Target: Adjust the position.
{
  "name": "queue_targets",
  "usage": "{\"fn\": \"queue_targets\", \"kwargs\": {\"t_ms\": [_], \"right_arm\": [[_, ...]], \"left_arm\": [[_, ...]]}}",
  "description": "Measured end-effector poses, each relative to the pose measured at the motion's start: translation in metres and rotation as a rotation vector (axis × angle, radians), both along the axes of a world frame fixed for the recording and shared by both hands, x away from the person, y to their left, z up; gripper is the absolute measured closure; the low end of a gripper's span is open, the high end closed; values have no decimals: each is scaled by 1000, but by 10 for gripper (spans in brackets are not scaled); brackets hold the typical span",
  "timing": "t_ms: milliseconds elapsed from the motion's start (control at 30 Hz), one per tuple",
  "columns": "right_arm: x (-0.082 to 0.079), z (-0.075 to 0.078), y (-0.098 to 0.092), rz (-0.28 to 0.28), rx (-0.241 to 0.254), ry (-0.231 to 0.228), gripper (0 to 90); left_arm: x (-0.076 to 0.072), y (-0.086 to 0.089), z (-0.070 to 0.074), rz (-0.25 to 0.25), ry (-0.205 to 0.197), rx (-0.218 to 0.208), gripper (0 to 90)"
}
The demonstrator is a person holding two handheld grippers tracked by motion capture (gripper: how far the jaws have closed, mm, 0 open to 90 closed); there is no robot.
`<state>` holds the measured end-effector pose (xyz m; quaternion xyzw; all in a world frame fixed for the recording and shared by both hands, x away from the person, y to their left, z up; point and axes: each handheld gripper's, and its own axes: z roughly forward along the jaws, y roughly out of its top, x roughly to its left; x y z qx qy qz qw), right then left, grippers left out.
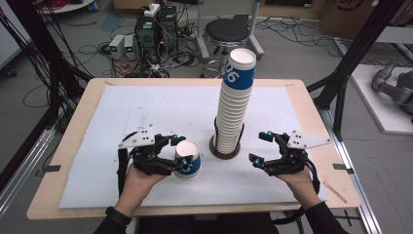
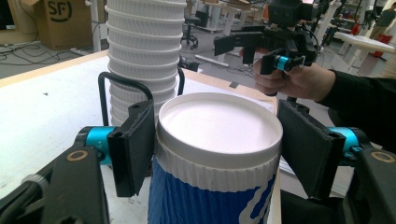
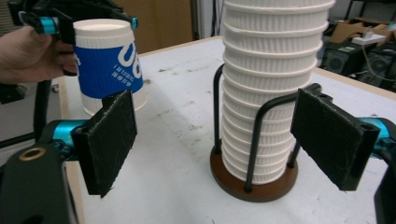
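Gripping one paper cup beside one cup stack.

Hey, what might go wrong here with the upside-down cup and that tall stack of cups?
1. The stack of cups leans and rises well above its holder, so a bump from either gripper may tip it.
2. The left gripper squeezes the single cup near its closed end; paper walls can crumple or slip out when lifted.
3. The right gripper waits open beside the holder, and a careless move could shove the base.
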<state>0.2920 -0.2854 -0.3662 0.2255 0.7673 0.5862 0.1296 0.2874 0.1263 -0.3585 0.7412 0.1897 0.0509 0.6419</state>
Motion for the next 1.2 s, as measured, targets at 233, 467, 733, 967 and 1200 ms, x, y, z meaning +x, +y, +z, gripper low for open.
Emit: {"fn": "queue_targets", "kwargs": {"t_ms": [233,467,733,967,1200], "right_arm": [[0,-1,11,90,-14,9,150],[-2,-3,29,162,-36,18,150],[-7,-9,49,223,-60,30,150],[-7,-14,62,252,-57,53,150],[-6,-18,74,289,-54,76,150]], "left_arm": [[-1,-2,0,-2,5,-13,303],[-4,-8,0,-12,10,-22,303],[-5,-16,1,-21,12,-33,304],[-6,-26,0,-33,5,-43,304],[-8,-36,1,-37,-5,-46,303]]}}
